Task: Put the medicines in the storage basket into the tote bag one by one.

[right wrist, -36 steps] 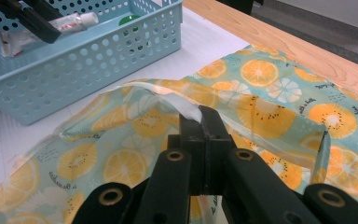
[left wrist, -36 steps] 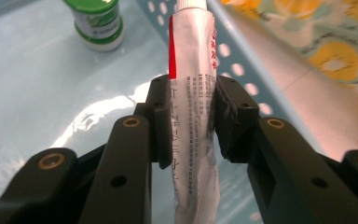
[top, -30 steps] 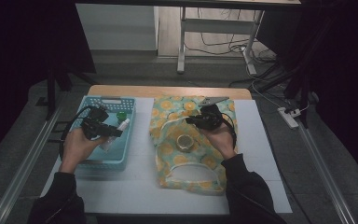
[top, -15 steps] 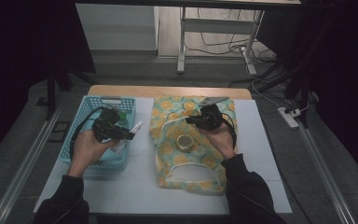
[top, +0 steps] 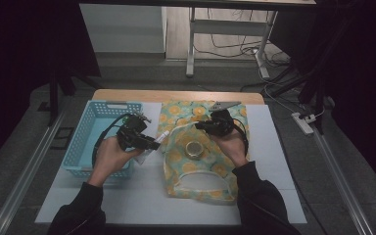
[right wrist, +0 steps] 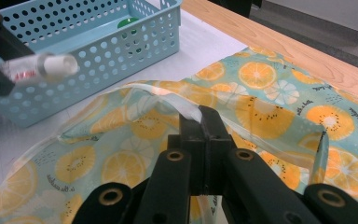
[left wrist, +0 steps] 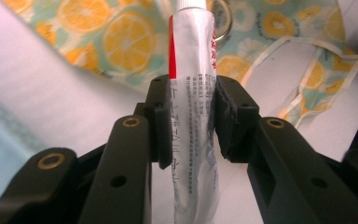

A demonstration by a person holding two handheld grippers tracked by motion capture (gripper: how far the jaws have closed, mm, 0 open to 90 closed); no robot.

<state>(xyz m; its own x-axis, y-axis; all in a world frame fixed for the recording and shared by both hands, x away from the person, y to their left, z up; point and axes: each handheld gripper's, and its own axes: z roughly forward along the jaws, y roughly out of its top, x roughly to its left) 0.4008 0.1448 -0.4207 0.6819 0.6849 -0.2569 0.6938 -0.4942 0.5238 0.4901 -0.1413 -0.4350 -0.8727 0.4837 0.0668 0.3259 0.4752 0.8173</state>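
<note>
Red print on the tube reads between left tongs.

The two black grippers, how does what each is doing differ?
The left gripper clamps a white tube, lifted between the blue basket and the orange-print bag; the right gripper pinches that bag's translucent rim, holding its mouth up. The left jaws stand apart around the tube; the right ones sit nearly together. Both are hand-held and gripping.
</note>
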